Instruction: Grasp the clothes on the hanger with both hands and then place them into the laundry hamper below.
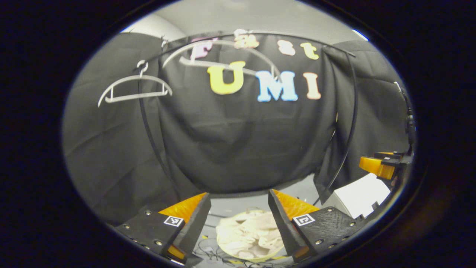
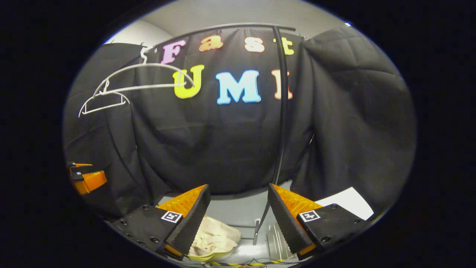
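Clothes [image 1: 249, 234] lie bunched in the laundry hamper [image 1: 256, 257] below; hangers [image 1: 134, 87] bare. Left gripper [image 1: 240, 219] and right gripper [image 2: 238, 219] spread, empty. Placement looks done; next, just withdraw.

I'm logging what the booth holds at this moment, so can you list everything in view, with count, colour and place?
Hangers: two, pale grey, bare, hanging on the rail at upper left.
Rail: one, black, arched frame before the booth's wall.
Clothes: one heap, cream, lying in the hamper.
Laundry hamper: one, pale yellow rim, on the floor below.
White sheet: one, on the floor at lower right.
Left claw: open, above the hamper.
Right claw: open, holding nothing.
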{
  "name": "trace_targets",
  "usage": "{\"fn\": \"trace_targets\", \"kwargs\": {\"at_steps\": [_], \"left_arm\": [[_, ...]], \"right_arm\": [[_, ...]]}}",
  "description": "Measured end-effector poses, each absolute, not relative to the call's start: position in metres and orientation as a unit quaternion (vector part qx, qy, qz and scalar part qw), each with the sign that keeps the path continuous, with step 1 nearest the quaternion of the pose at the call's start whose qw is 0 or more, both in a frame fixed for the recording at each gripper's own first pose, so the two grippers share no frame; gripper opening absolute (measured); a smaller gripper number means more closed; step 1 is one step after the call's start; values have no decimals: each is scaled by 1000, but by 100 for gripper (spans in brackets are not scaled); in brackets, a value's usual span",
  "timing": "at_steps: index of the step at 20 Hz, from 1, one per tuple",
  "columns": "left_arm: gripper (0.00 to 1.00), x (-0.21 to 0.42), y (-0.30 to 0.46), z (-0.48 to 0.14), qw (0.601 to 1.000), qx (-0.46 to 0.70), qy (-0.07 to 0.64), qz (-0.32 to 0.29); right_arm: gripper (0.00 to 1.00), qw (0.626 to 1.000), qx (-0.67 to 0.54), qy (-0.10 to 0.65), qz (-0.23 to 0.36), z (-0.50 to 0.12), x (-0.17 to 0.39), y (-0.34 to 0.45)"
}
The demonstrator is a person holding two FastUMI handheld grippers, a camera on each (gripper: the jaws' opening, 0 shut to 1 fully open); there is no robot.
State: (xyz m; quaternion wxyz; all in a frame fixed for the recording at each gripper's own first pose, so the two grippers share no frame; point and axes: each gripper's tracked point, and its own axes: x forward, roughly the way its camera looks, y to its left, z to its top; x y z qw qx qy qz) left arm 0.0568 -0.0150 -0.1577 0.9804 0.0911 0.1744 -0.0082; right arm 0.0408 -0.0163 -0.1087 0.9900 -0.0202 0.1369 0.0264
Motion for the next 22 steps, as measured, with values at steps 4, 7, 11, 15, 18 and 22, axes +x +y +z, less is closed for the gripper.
{"fn": "trace_targets", "kwargs": {"at_steps": [4,7,11,15,18,22], "left_arm": [[91,62,-73,-61,993,91,78,-16],[91,48,-108,-5,997,73,16,-21],[91,36,-148,54,999,23,-22,-20],[91,22,-154,72,998,-15,-61,-4],[91,11,-151,70,996,-36,-78,16],[91,10,-141,50,997,-51,-60,18]], "right_arm": [[94,998,-21,66,11,-58,46,-51],[94,1000,-5,30,0,-30,44,-77],[94,1000,-3,-11,-2,-2,45,-109],[98,1000,15,-11,3,-3,32,-129],[98,999,33,-11,-2,-6,20,-139],[98,999,34,-18,-20,-8,11,-141]]}}
